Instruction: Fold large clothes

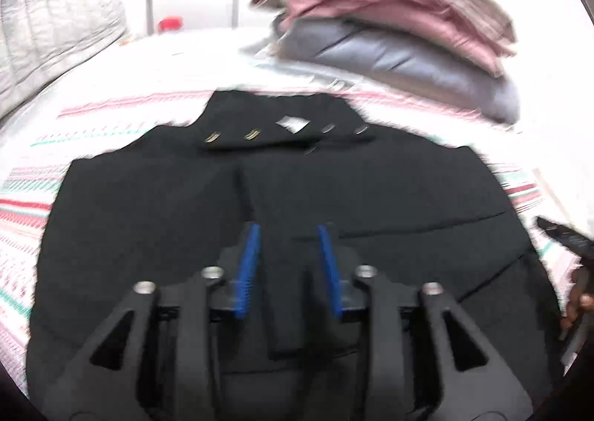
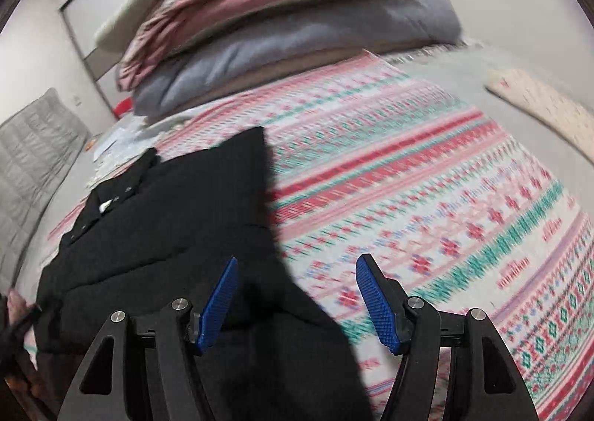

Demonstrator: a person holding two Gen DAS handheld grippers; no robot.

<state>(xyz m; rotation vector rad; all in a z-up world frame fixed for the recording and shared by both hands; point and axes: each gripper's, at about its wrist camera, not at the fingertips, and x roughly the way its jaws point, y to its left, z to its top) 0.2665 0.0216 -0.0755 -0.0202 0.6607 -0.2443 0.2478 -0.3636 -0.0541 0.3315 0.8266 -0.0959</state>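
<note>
Directly beneath left gripper (image 1: 287, 231), black coat (image 1: 148, 205).

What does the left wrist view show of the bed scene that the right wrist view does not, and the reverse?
Only the left wrist view shows the left gripper, open over the black garment, and its brass collar snaps. Only the right wrist view shows the right gripper, open at the garment's edge, and a cream patterned cloth. Both show the garment, the patterned bedspread, the stacked bedding and a grey quilt.
</note>
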